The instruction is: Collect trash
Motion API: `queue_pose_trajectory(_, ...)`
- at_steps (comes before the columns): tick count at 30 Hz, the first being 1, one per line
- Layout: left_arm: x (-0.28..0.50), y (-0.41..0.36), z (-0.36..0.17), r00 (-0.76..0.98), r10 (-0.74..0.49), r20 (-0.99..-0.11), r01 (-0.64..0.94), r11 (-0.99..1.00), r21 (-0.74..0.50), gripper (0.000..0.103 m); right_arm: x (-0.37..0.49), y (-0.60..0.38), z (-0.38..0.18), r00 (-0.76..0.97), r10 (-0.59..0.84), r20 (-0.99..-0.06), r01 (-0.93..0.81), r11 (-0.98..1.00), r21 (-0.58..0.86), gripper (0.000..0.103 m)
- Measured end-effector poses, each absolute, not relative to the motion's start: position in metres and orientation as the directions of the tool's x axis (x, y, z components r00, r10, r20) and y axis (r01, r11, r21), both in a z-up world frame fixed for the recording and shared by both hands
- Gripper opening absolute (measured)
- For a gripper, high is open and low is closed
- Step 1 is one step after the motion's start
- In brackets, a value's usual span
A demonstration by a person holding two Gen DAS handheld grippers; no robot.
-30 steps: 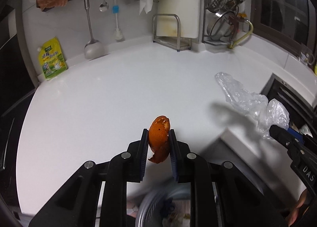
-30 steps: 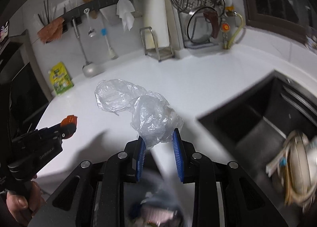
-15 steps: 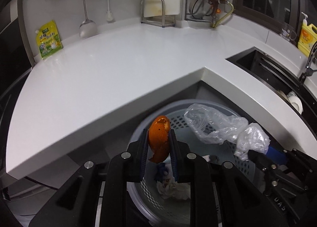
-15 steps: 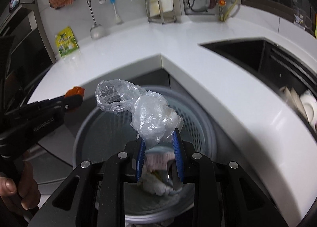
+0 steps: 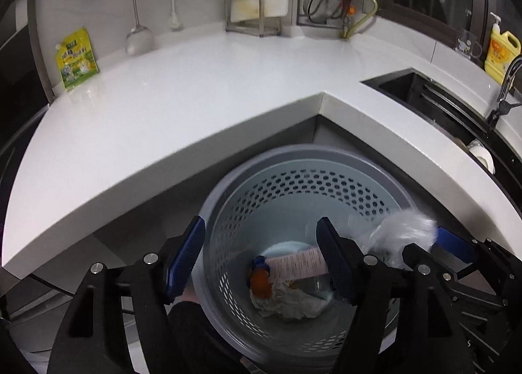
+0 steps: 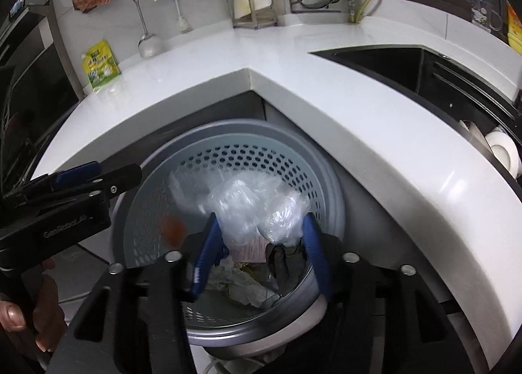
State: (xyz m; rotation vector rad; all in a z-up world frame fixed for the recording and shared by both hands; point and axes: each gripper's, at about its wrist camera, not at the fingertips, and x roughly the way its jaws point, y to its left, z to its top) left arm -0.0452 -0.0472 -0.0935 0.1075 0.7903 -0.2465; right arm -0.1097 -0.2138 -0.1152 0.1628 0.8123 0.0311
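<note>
Both grippers over grey perforated bin [image 5: 293, 178] below white counter [image 5: 195, 106].

Left gripper [image 5: 261, 259]: jaws opening, nothing between them now; orange peel [image 5: 260, 281], clamped half a second ago, lies on bin floor.

Right gripper [image 6: 257, 253]: jaws opening, clear plastic bag [image 6: 254, 207] blurred between pads, slipping free into bin.

Counter bare of trash; collection seems nearly done.

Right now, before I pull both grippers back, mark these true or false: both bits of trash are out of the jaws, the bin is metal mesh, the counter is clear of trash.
1. The left gripper holds the orange peel. False: its jaws are opening, the peel lies in the bin.
2. The plastic bag sits between the right gripper jaws. True; they are opening.
3. The bin is perforated grey plastic. True.
4. Trash remains on the counter. False: none visible.
</note>
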Motion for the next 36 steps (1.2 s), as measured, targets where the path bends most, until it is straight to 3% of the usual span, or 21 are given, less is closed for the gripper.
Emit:
queue_pose_trajectory(20, -0.0439, -0.0413, -0.0869, 0.683, -0.164, -0.711, 0.234, 0.972, 0.001, 0.09, -0.1108, -0.2146, -0.1106, 0.706, 0.096, -0.702, 0.037, 0.985, 0.171, 0.059)
queue_pose_trajectory(36, -0.0447, -0.0385, -0.0852, 0.686, -0.164, -0.709, 0.23, 0.973, -0.002, 0.097, -0.112, -0.2182, -0.1073, 0.715, 0.079, -0.695, 0.051, 0.985, 0.165, 0.065)
